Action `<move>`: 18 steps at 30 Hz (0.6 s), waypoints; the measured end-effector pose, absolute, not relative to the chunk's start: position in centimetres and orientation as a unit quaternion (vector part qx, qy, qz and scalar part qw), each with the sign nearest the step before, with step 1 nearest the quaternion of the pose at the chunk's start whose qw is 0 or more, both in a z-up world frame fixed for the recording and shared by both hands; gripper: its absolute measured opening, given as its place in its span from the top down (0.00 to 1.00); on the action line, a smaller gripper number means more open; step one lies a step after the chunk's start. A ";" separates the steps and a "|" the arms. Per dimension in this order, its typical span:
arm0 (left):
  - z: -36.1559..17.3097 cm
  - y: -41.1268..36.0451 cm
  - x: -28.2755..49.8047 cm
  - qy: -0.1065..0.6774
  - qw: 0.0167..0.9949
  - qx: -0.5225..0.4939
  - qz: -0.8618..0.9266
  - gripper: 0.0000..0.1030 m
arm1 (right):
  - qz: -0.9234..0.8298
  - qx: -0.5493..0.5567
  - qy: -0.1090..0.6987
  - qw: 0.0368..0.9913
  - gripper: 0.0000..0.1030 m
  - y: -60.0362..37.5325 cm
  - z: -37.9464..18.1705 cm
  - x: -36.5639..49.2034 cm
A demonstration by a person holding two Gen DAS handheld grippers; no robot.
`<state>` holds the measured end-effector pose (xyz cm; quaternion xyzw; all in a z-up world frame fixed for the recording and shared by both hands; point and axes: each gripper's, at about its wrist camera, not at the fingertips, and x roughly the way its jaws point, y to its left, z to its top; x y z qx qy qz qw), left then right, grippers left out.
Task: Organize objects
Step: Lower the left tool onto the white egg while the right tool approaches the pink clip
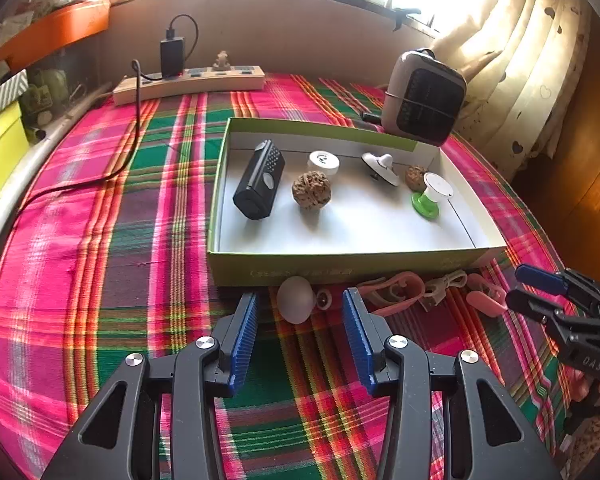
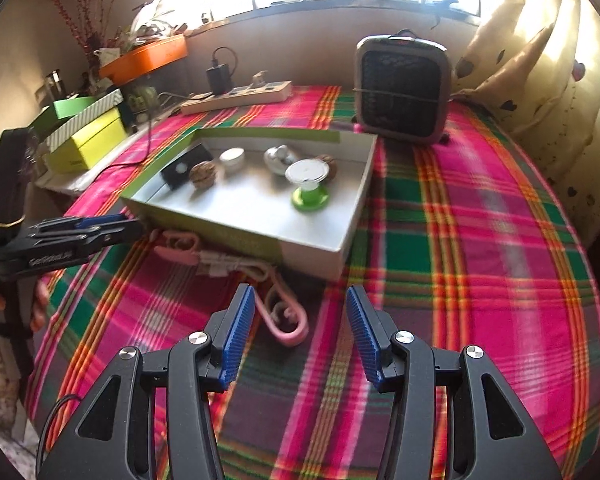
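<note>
A shallow green-walled box (image 1: 340, 270) holds a black device (image 1: 260, 180), a walnut (image 1: 311, 191), a white cap (image 1: 323, 162), a white spinning top (image 1: 382, 166), a second walnut (image 1: 414, 176) and a green-and-white spool (image 1: 430, 196). Loose on the plaid cloth before it lie a white egg-shaped piece (image 1: 296, 300), a pink hook (image 1: 396, 294), a white cable (image 1: 444, 286) and a small pink item (image 1: 486, 300). My left gripper (image 1: 300, 296) is open with the white piece untouched between its tips. My right gripper (image 2: 300, 292) is open over the pink hook (image 2: 284, 320), also untouched.
A grey fan heater (image 2: 402, 92) stands behind the box. A power strip (image 1: 188, 84) with a black charger and trailing cord lies at the back left. Yellow-green boxes (image 2: 88, 144) sit at the left edge, a curtain (image 1: 520, 60) hangs at the right.
</note>
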<state>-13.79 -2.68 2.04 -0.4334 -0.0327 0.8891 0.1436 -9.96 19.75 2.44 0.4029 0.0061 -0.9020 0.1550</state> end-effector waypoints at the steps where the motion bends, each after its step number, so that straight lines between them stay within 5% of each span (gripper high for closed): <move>1: 2.0 -2.6 -13.8 -0.033 0.143 -0.435 0.888 0.60 | -0.901 0.404 0.008 0.159 0.52 19.5 2.4 -9.9; 18: 1.7 -1.4 -12.7 -0.017 0.183 -0.439 0.880 0.60 | -0.883 0.428 0.035 0.192 0.52 17.6 0.8 -9.9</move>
